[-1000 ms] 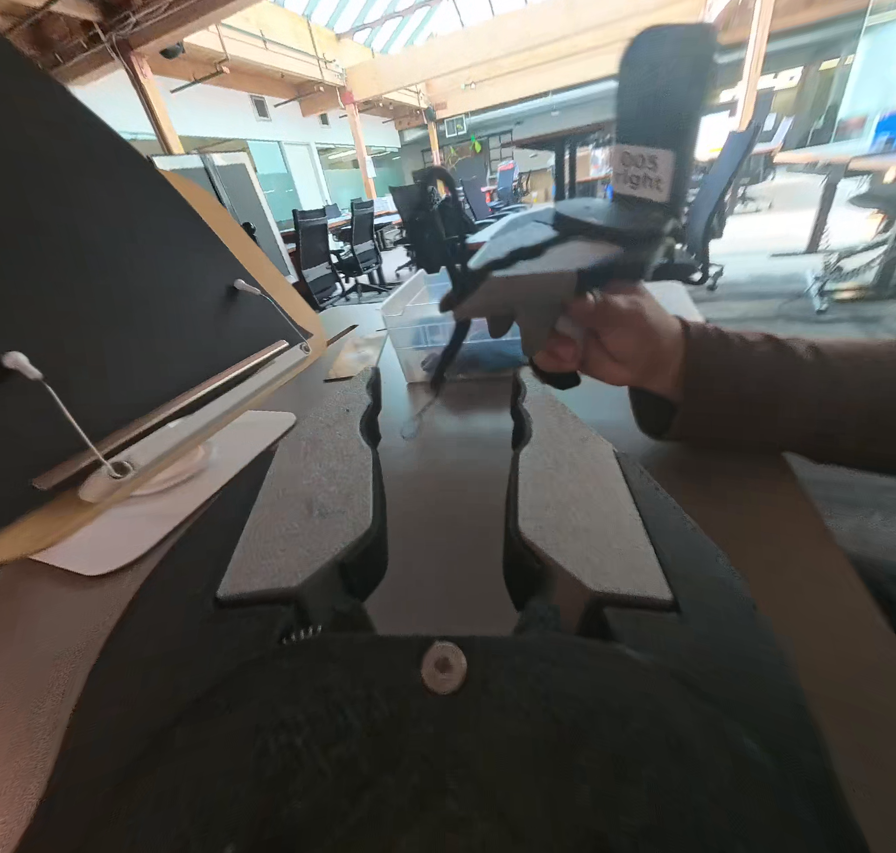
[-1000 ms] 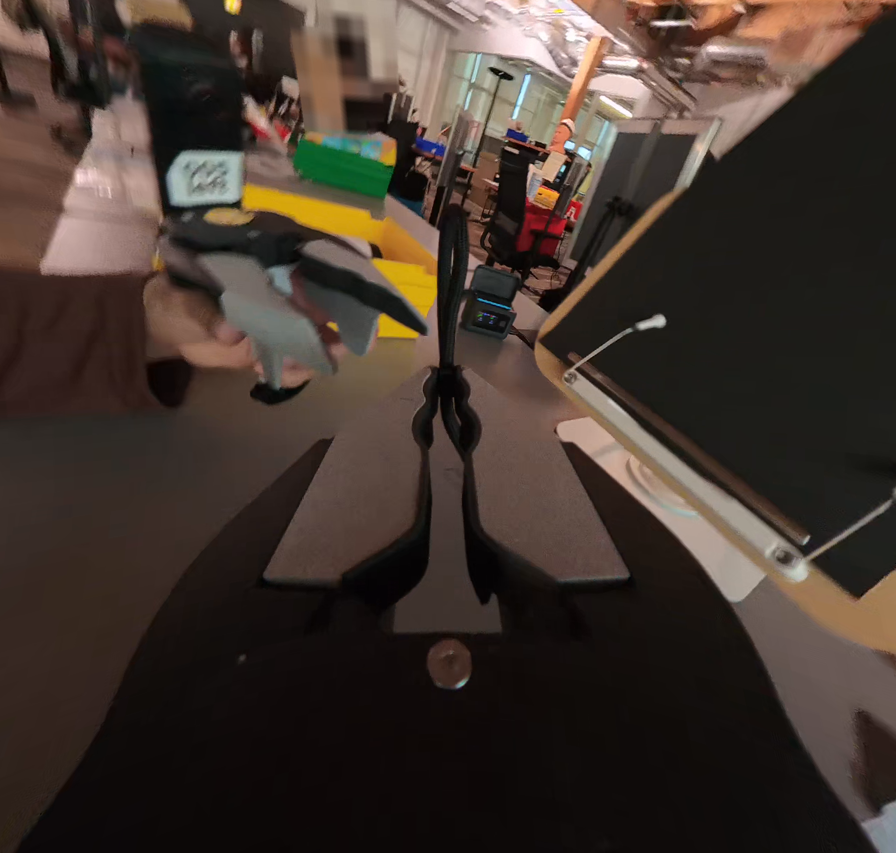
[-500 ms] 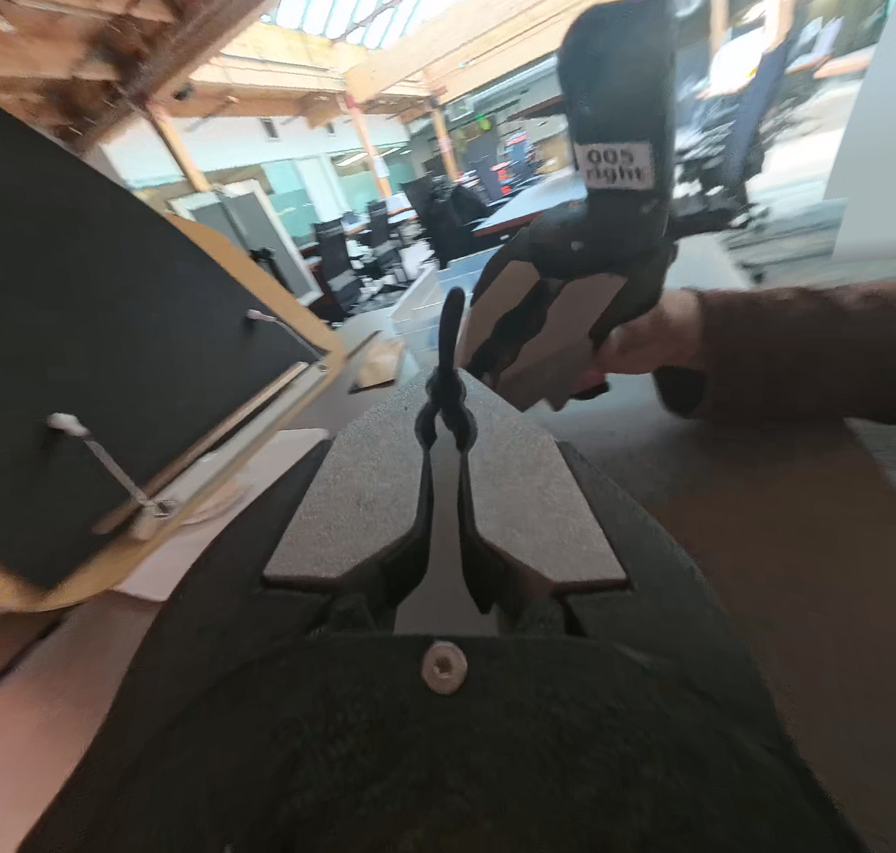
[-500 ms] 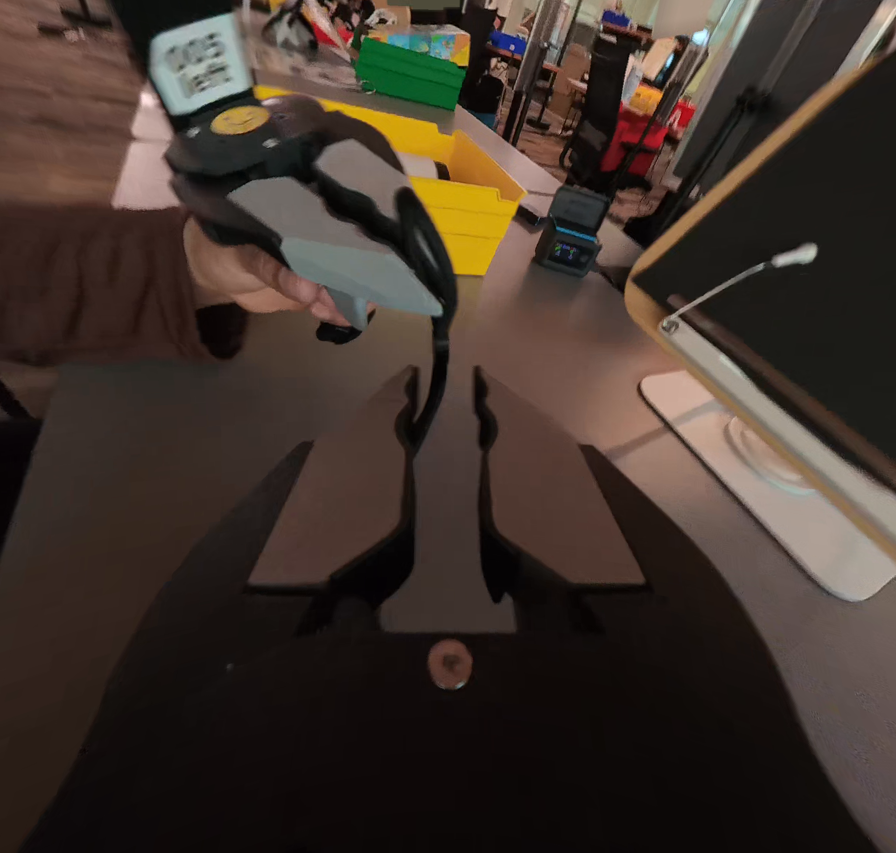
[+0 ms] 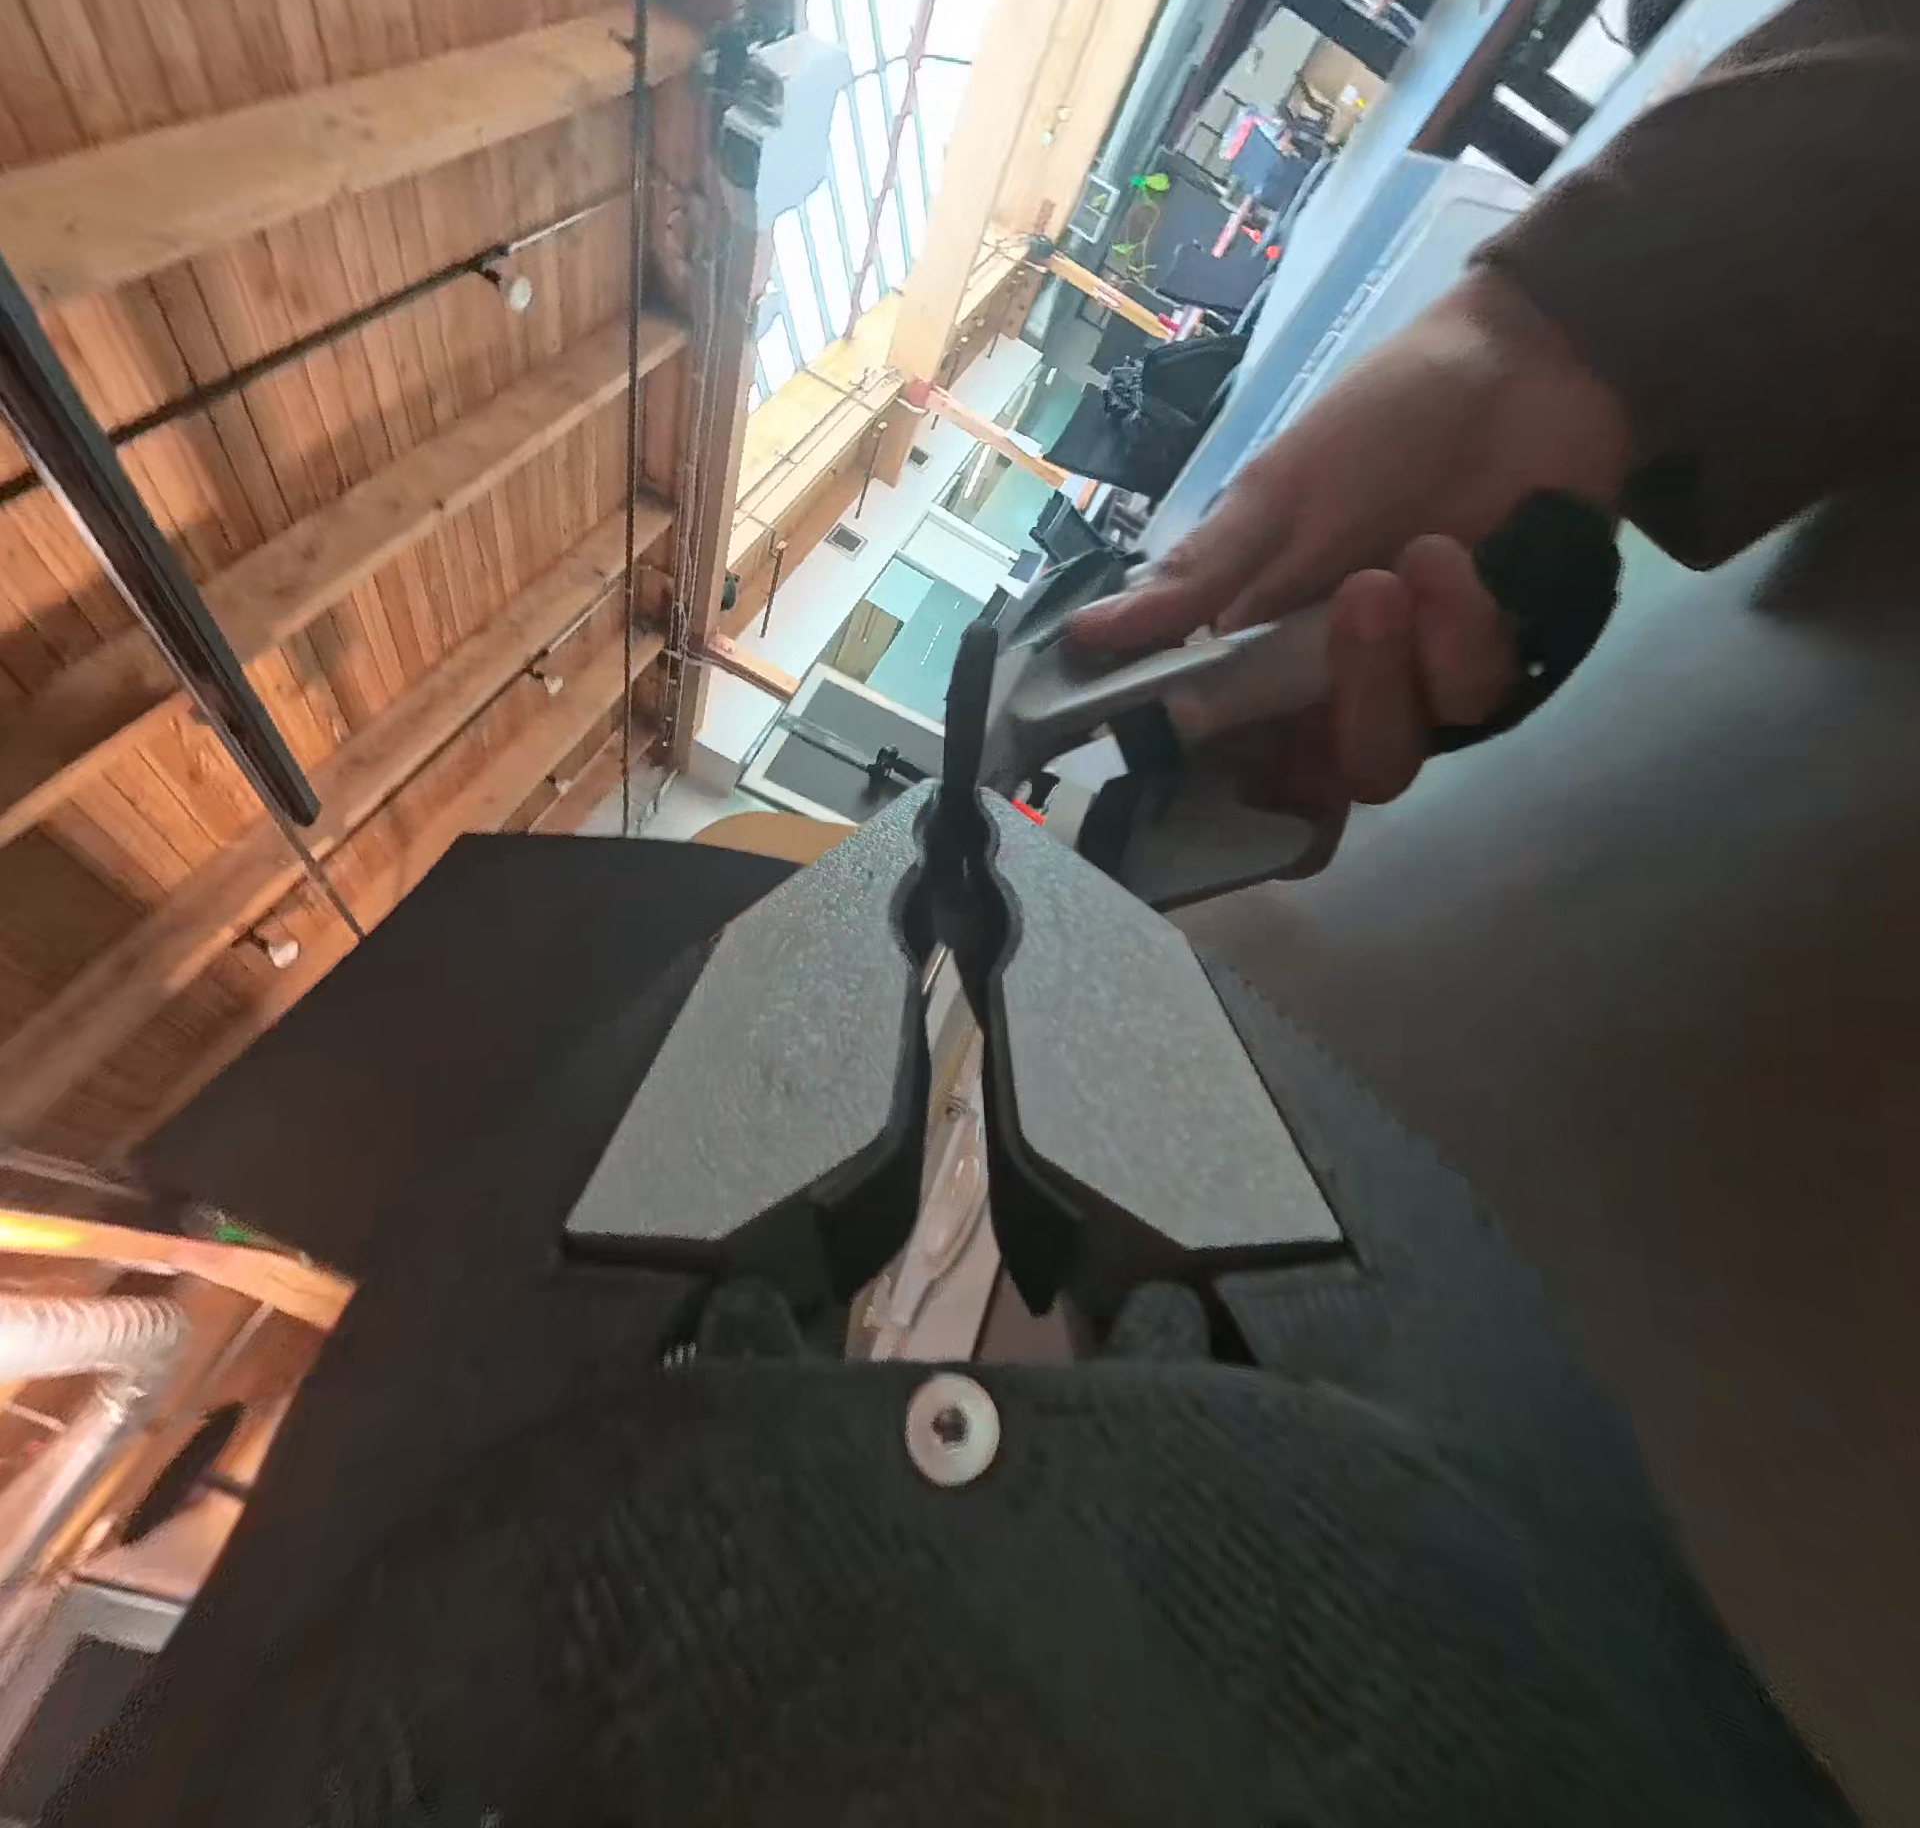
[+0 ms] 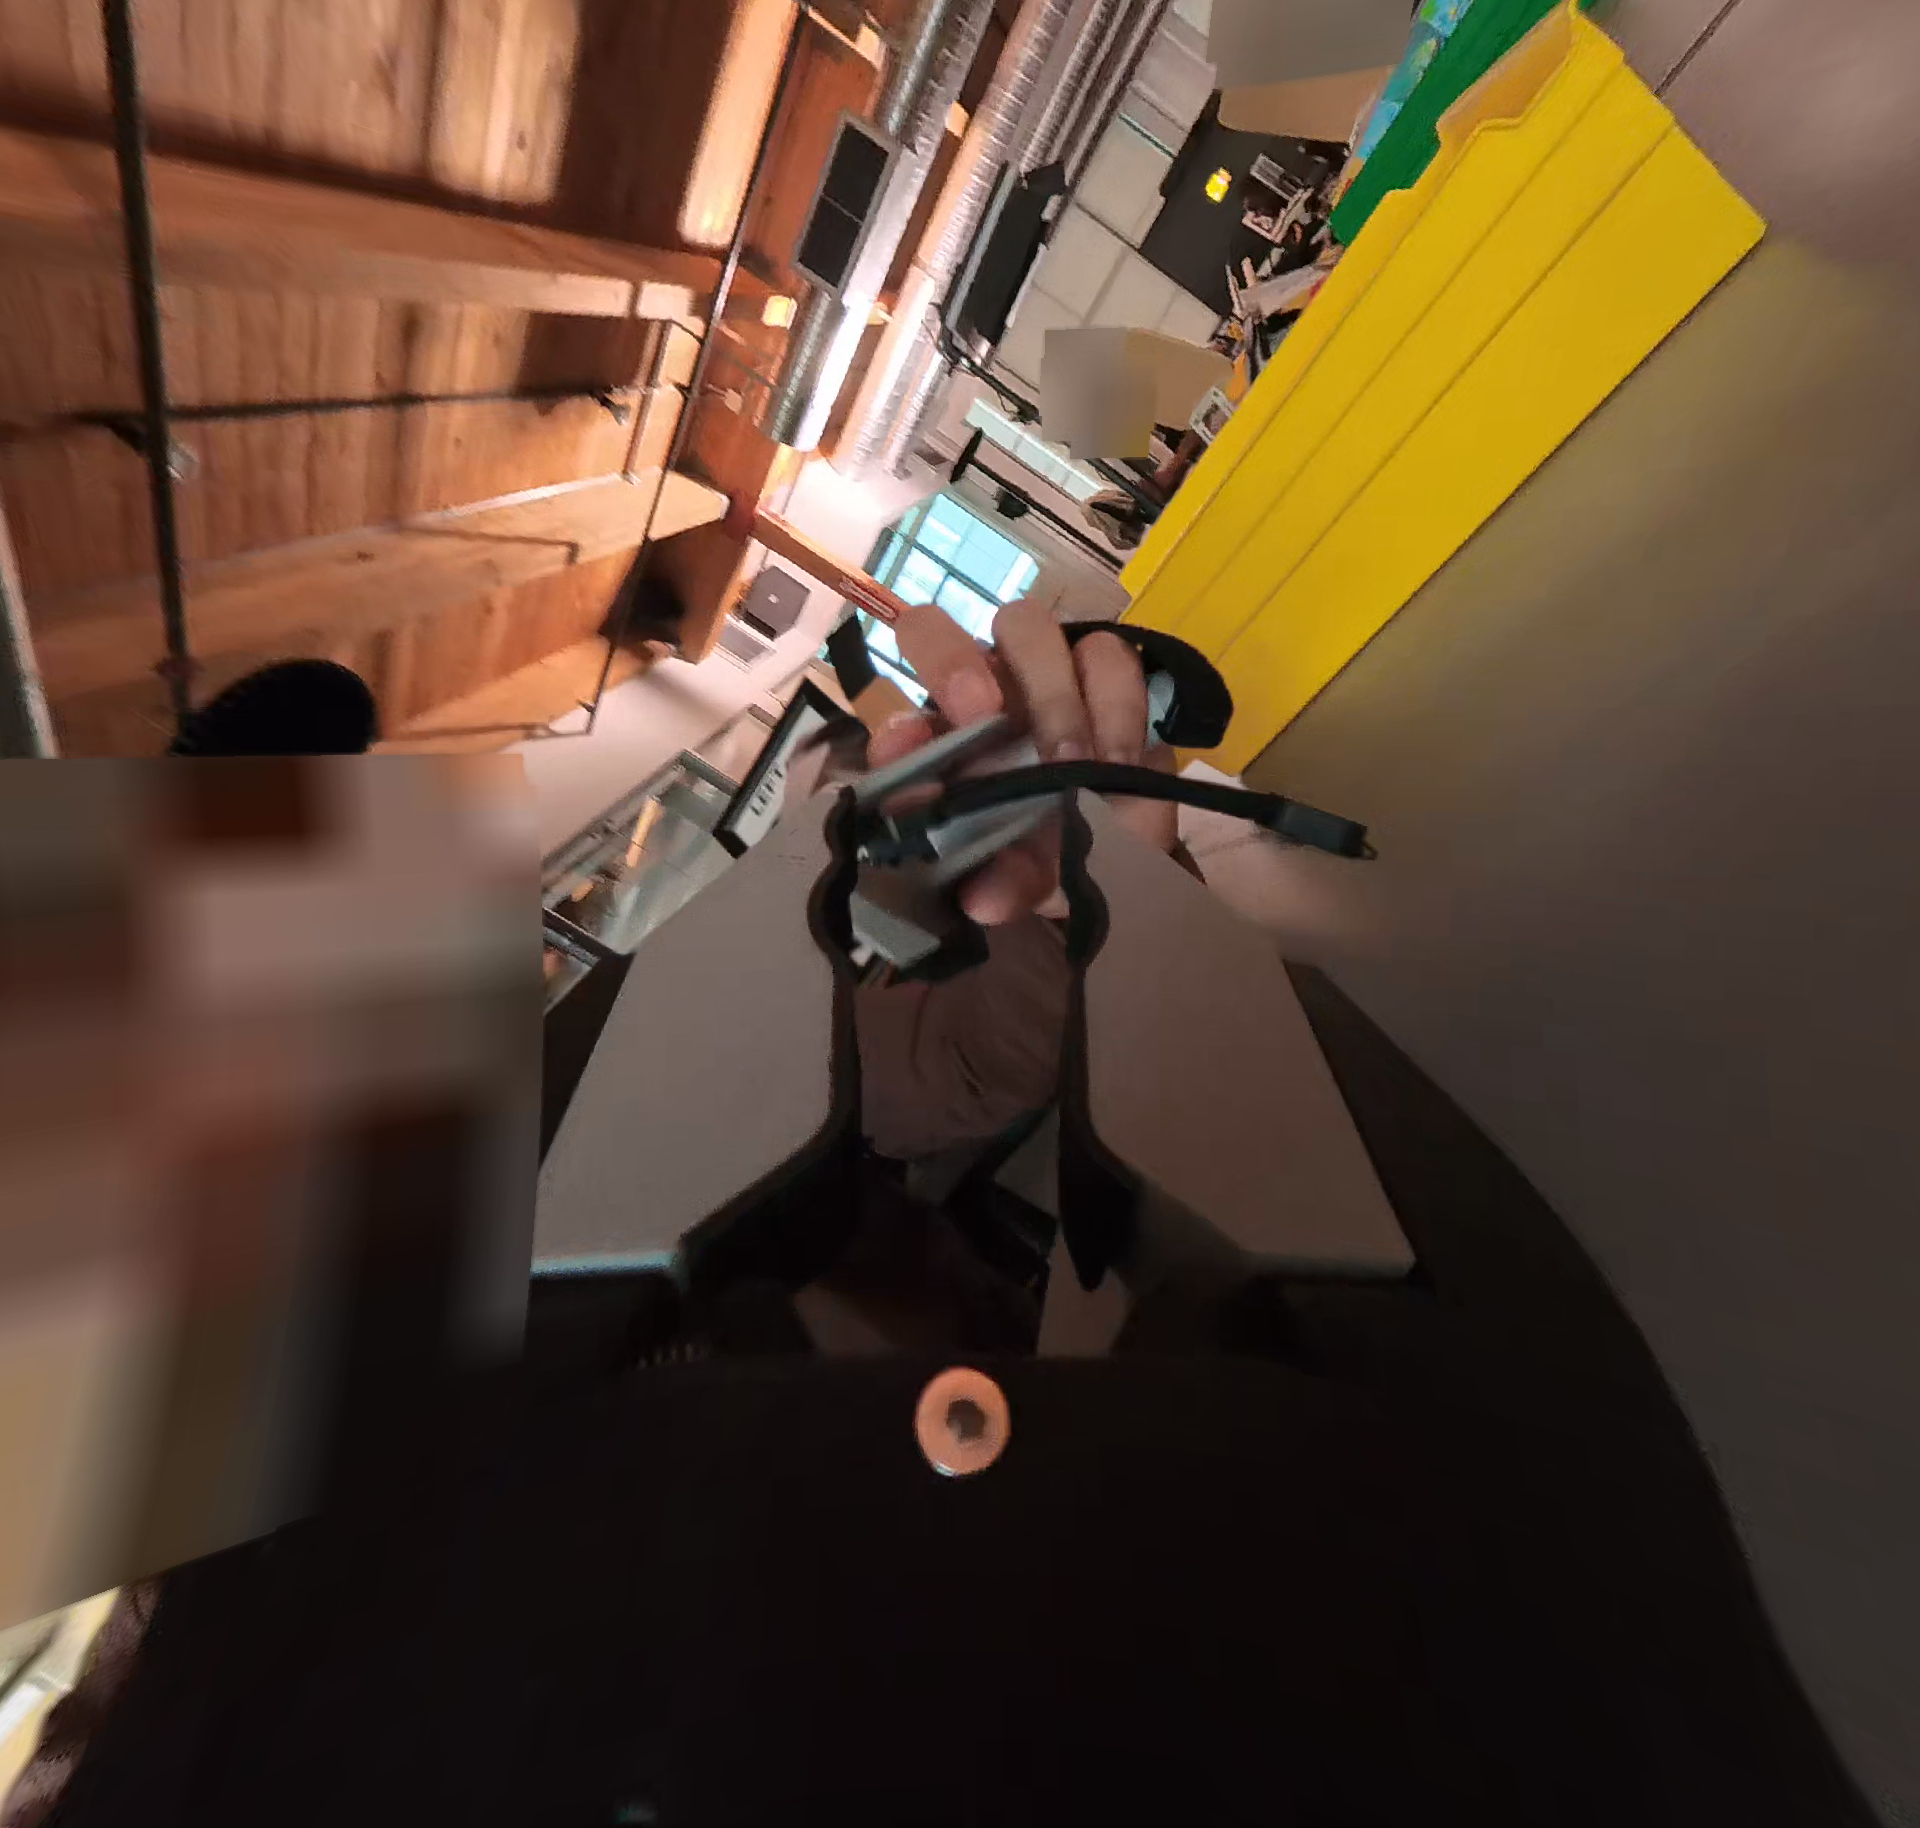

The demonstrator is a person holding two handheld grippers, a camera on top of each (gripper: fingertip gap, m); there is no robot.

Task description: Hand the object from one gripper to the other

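1. In the left wrist view, the left gripper [image 5: 961, 843] has its two fingers pressed together on a thin black cable [image 5: 964, 729]. The cable stands up out of the fingertips at the centre of the frame, and a small metal tip shows in the notch just below the pinch.

2. In the right wrist view, the right gripper [image 6: 961, 879] has its fingers clearly apart, with nothing between them. Through the gap you see the other gripper's grey fingers and the hand [image 6: 1023, 729] that holds it.

3. In that same view the black cable [image 6: 1164, 791] arcs from the left gripper [image 6: 883, 833] out to the right of centre and ends in a free connector plug [image 6: 1325, 828].

4. Risk of a thin hold: the pinch looks to be near one end of the cable. A jerk could, I judge, pull it out through the notch.

5. Risk of swing: most of the cable hangs free. Both views are tilted and blurred, so the plug end may whip around and shift the hold.

6. Risk of collision: in the left wrist view the right gripper [image 5: 1195, 698] sits just beside the cable, at centre right. Its fingers could knock the cable if they drift in.

7. Dropped, the cable may fall out of reach; the yellow bin [image 6: 1455, 376] lies at upper right.
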